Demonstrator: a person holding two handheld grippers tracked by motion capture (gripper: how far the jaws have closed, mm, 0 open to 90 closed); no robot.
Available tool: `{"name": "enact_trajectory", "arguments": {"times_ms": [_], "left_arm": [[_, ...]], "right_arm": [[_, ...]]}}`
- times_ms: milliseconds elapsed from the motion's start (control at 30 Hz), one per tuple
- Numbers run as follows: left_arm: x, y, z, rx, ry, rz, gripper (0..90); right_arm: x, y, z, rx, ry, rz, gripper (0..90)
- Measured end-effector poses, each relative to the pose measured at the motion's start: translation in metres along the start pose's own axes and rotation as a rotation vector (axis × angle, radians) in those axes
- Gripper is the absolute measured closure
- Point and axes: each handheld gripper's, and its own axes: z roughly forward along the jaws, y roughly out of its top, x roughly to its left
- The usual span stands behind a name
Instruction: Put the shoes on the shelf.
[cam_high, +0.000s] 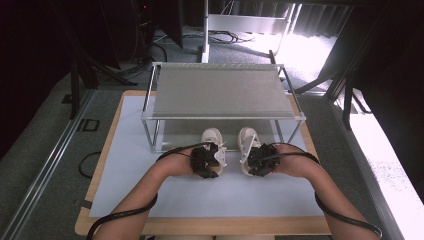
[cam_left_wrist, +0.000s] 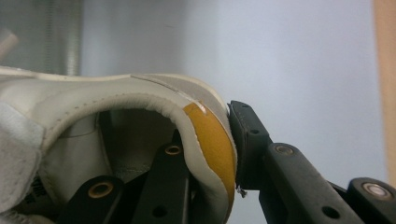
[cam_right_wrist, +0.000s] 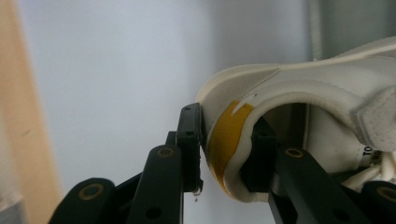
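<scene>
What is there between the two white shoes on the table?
Nothing: in the high view a bare strip of the white mat separates the left shoe from the right shoe.

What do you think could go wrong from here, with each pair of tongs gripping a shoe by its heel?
1. Each grip is shallow: the left tongs pinch only the padded heel collar of the left shoe, so it may slip or droop.
2. The right tongs hold the right shoe the same way; its loose laces could snag.
3. Both shoes sit close to the metal shelf, so lifting them could knock its front rail.
</scene>
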Motion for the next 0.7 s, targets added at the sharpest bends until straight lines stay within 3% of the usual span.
{"name": "enact_trajectory", "arguments": {"times_ms": [133, 200, 267, 400, 500, 533, 567, 600, 633, 700], "left_arm": [[0.013, 0.003, 0.002, -0.039, 0.009, 0.014, 77.9], [0.022, 0.005, 0.003, -0.063, 0.016, -0.034, 77.9], [0.030, 0.008, 0.005, -0.073, 0.010, -0.050, 77.8], [0.042, 0.012, 0.011, -0.066, 0.004, -0.014, 78.0], [0.050, 0.014, 0.017, -0.060, 0.020, -0.007, 77.9], [0.052, 0.014, 0.019, -0.066, 0.018, -0.021, 77.9], [0.056, 0.015, 0.019, -0.036, 0.014, 0.016, 77.8], [0.059, 0.016, 0.020, -0.015, 0.014, 0.038, 77.7], [0.059, 0.016, 0.023, -0.033, 0.011, 0.021, 77.8], [0.060, 0.017, 0.024, -0.035, 0.008, 0.024, 77.9]], "right_arm": [[-0.011, 0.005, 0.007, -0.018, -0.066, 0.007, 72.4], [-0.017, 0.006, 0.010, -0.018, -0.066, 0.009, 72.1], [-0.022, 0.006, 0.013, -0.028, -0.062, 0.017, 72.1], [-0.032, 0.005, 0.017, -0.025, -0.088, 0.007, 72.0], [-0.038, 0.005, 0.019, -0.022, -0.105, 0.008, 72.0], [-0.040, 0.005, 0.020, -0.024, -0.110, 0.022, 71.9], [-0.042, 0.005, 0.022, -0.025, -0.110, 0.021, 71.9], [-0.038, 0.007, 0.025, -0.048, -0.116, 0.100, 71.9], [-0.041, 0.006, 0.026, -0.046, -0.119, 0.080, 71.8], [-0.044, 0.005, 0.030, -0.041, -0.105, 0.069, 71.5]]}}
